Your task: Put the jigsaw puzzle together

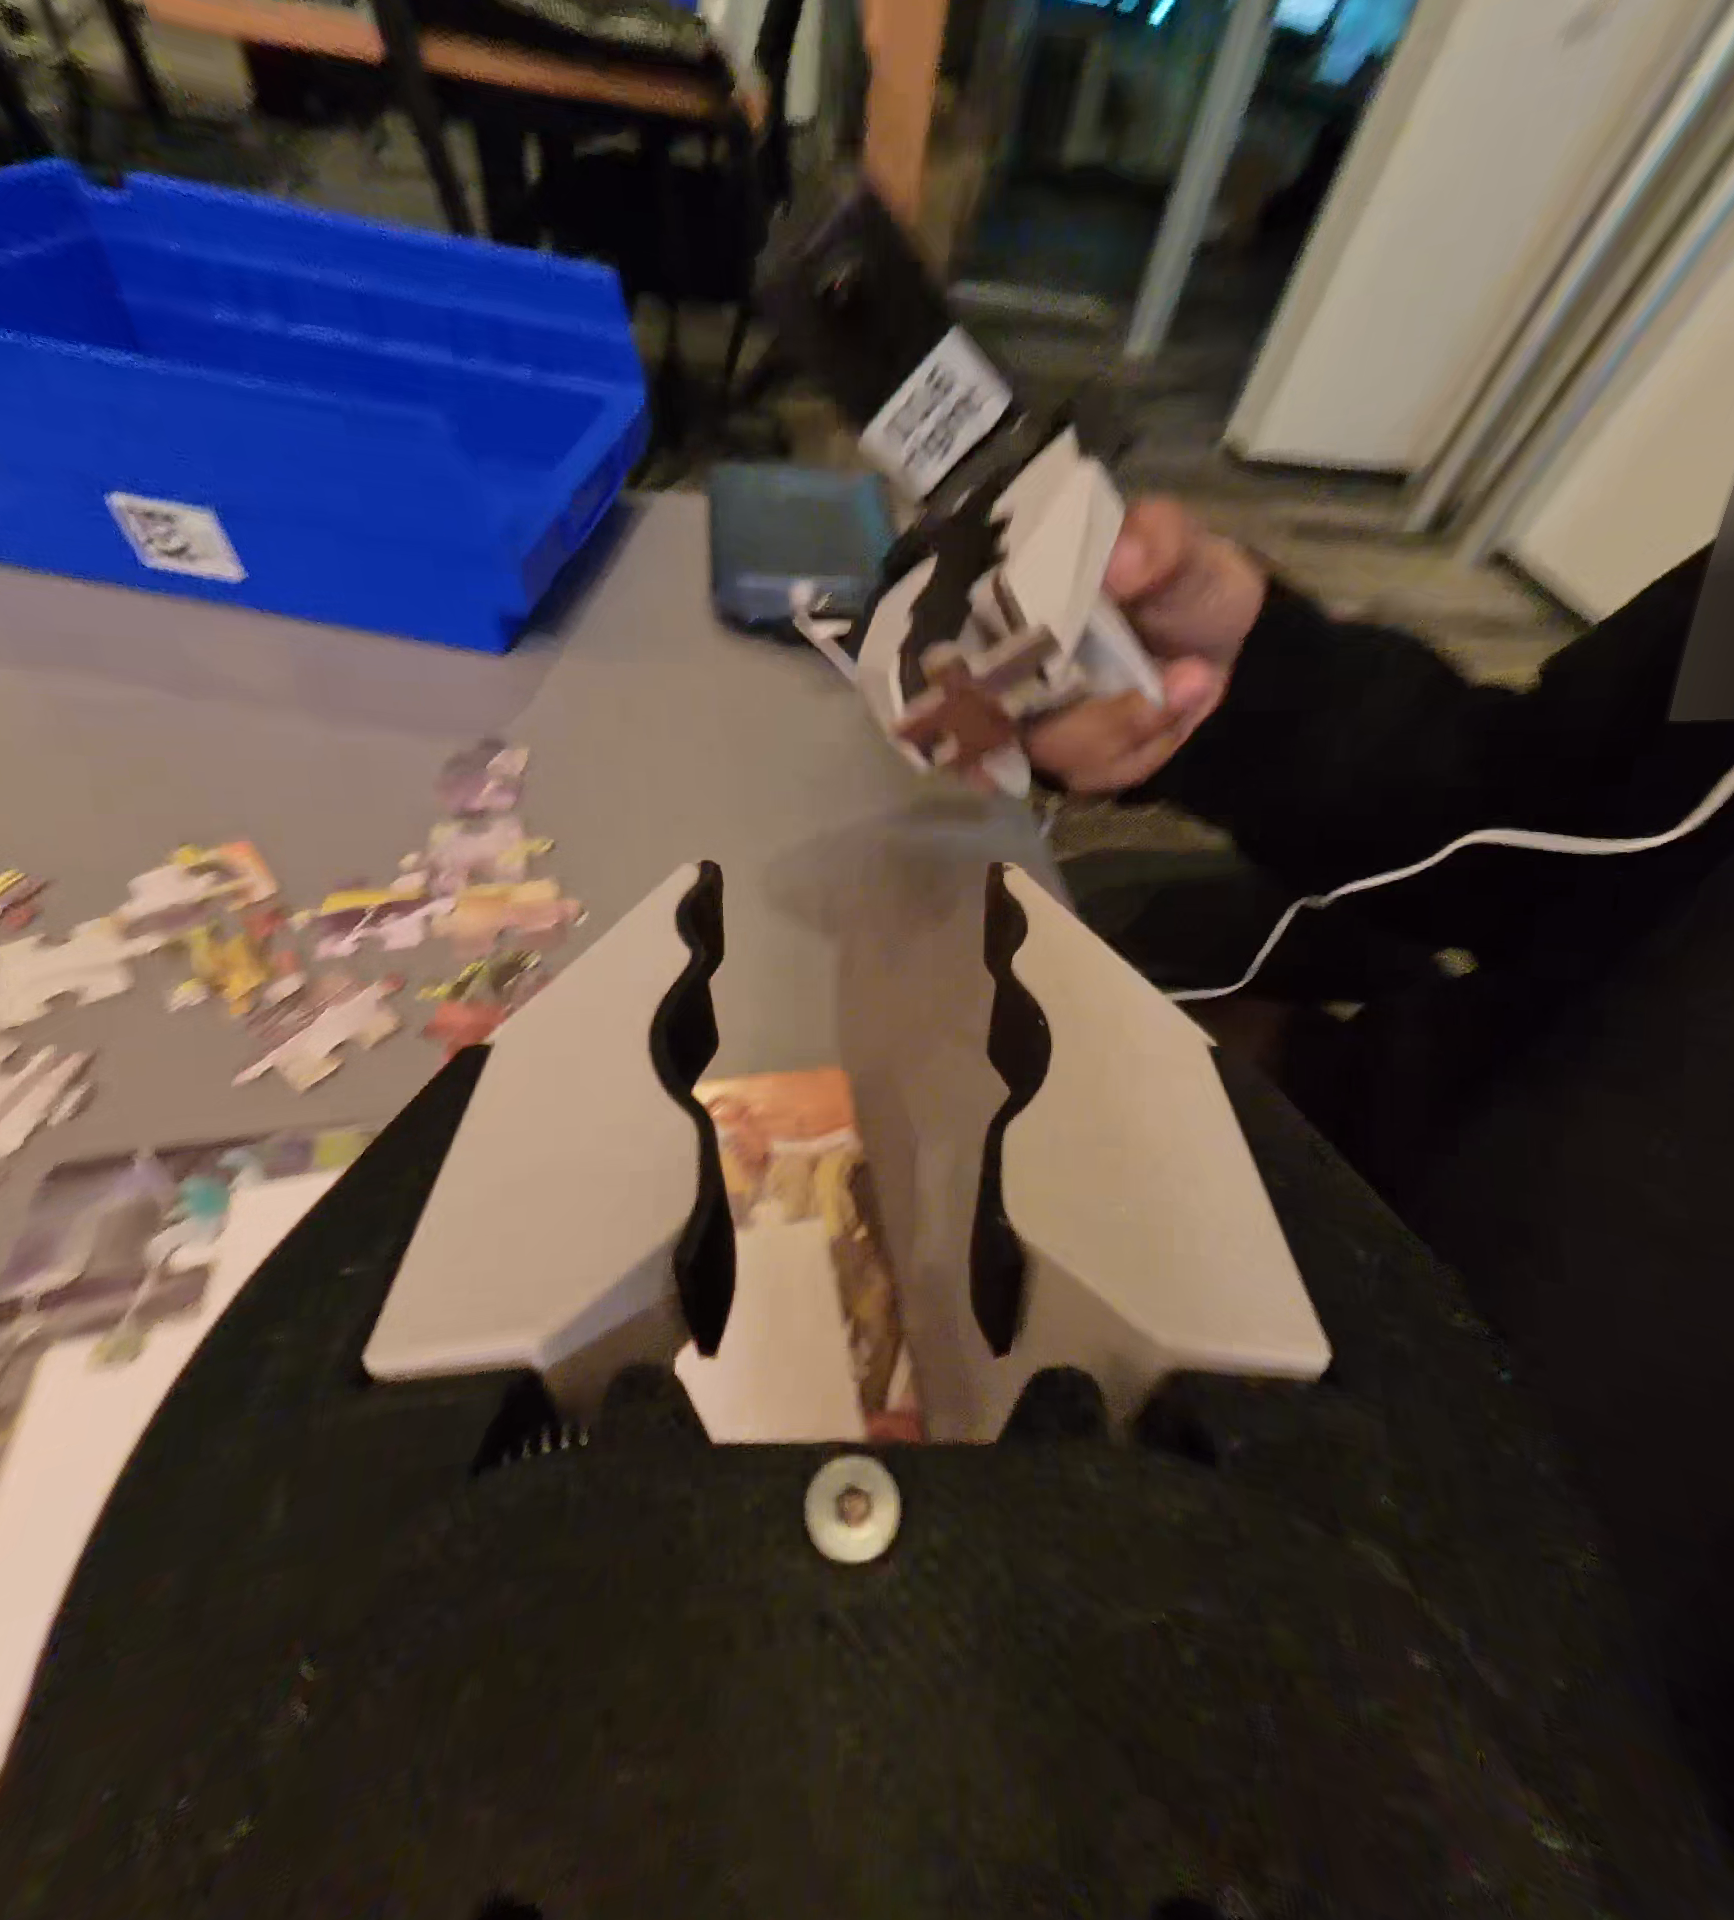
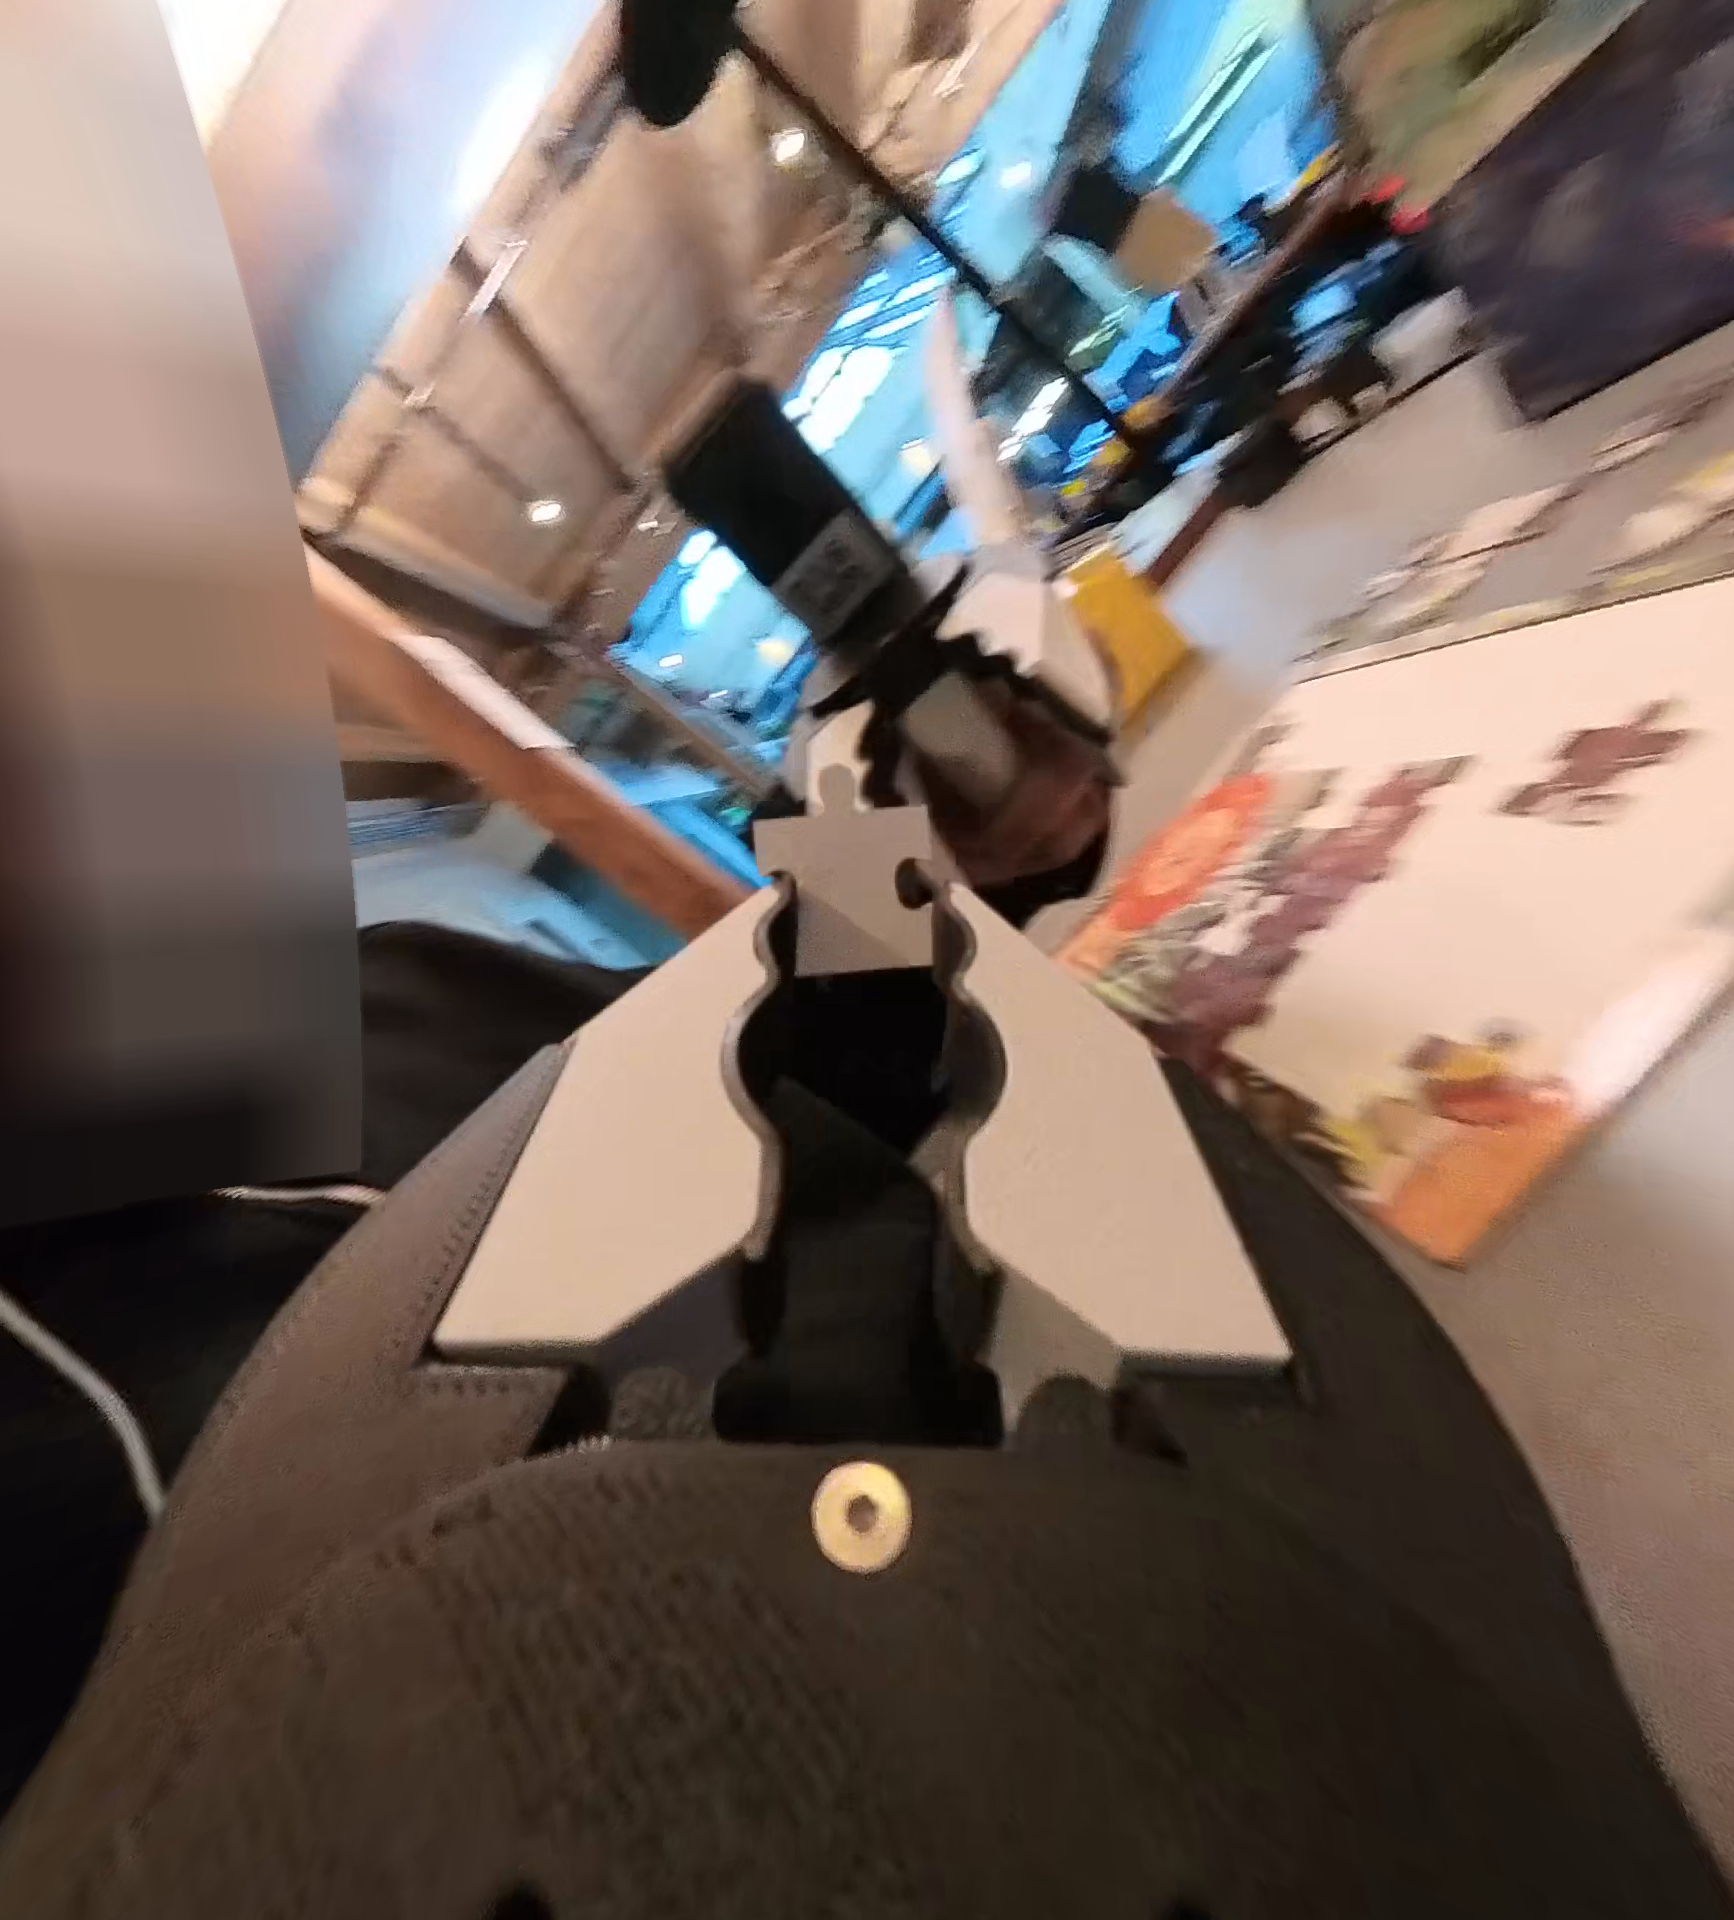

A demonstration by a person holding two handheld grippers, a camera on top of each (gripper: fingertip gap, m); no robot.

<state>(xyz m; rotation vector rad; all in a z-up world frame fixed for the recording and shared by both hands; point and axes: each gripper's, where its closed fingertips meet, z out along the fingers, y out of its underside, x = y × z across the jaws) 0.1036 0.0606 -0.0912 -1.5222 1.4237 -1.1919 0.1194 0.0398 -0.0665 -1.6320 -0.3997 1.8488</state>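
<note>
Grey card and bright print were seen in the left wrist view. The left gripper (image 1: 847, 904) was held above the desk (image 1: 634, 665) with its jaws wide apart and nothing between them. Under the gap lay the white puzzle board (image 1: 790, 1340), with a strip of orange picture already joined on it. Loose puzzle pieces (image 1: 323, 935) were spread on the desk to the left of the jaws. Farther off to the right, the right gripper (image 1: 988, 717) was held in a hand (image 1: 1143, 665), lifted clear of the desk, with a puzzle piece (image 1: 956, 717) pinched at its tip. A blue bin (image 1: 250, 416) stood at the back. White stickers with code marks were seen on the bin and on the right gripper; they were too blurred to be read.

In the right wrist view, the right gripper (image 2: 847, 899) was closed on the puzzle piece (image 2: 837, 868), grey back up, its knob pointing away from the jaws. The puzzle board (image 2: 1465, 831) lay to the right and below. The left gripper (image 2: 842, 769) was seen straight ahead, close to the piece. So the board was judged nearer to the left gripper, and the piece would have to be carried right and down.
</note>
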